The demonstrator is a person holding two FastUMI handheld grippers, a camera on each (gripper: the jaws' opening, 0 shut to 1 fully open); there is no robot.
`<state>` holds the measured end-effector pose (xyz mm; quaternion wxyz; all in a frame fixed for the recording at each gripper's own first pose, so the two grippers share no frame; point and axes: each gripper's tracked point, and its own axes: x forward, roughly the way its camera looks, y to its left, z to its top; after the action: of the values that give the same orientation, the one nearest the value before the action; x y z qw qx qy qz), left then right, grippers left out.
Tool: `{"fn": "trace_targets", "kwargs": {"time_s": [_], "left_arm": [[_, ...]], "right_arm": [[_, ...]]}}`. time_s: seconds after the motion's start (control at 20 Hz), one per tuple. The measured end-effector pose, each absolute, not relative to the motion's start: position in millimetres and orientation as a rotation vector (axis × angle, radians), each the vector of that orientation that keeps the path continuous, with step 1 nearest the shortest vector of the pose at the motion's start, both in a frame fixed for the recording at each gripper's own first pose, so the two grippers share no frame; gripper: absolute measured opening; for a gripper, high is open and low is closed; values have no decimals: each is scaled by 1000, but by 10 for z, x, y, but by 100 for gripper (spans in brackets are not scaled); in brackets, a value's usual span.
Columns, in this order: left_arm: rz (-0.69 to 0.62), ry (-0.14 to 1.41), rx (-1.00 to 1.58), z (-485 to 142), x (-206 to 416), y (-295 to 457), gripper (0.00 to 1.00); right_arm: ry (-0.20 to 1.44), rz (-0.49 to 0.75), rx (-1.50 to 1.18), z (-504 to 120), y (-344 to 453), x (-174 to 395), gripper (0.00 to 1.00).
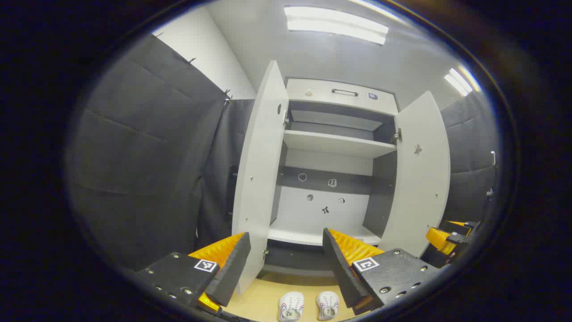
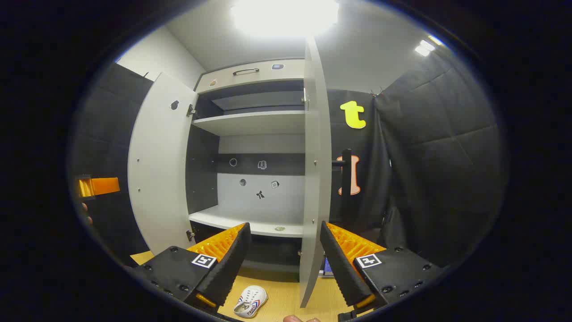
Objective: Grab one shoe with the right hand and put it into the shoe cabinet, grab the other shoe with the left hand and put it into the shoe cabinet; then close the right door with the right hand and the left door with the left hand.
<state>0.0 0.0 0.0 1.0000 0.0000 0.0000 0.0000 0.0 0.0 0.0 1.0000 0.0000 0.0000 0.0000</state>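
Two white shoes (image 1: 291,306) (image 1: 328,305) lie side by side on the wooden floor in front of the white shoe cabinet (image 1: 328,143). Both cabinet doors stand wide, the left door (image 1: 261,170) and the right door (image 1: 422,170). My left gripper (image 1: 286,259) is open, held above the shoes and apart from them. In the right gripper view one shoe (image 2: 250,301) lies on the floor below my open right gripper (image 2: 282,257), and the right door (image 2: 315,170) stands edge-on between its fingers. The right gripper (image 1: 449,237) also appears far right in the left gripper view.
The cabinet has an upper shelf (image 1: 335,144) and a lower shelf (image 1: 313,235), both bare, and a drawer with a handle (image 1: 344,92) on top. Black cloth walls (image 1: 147,170) close in both sides. The other gripper (image 2: 96,186) shows at the far left of the right gripper view.
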Motion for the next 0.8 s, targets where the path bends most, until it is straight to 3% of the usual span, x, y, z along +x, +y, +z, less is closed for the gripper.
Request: {"fn": "trace_targets", "kwargs": {"time_s": [0.2, 0.3, 0.5, 0.8], "left_arm": [[85, 15, -9, -144, -197, -123, 94], [59, 70, -30, -311, -233, -225, 94], [20, 127, 54, -517, -70, -194, 94], [-152, 100, 27, -485, 320, -157, 94]], "right_arm": [[22, 92, -2, -199, 105, -59, 97], [37, 111, -25, -262, 175, -97, 97], [102, 71, -34, -447, 174, -49, 98], [183, -52, -22, -561, 432, 74, 98]]}}
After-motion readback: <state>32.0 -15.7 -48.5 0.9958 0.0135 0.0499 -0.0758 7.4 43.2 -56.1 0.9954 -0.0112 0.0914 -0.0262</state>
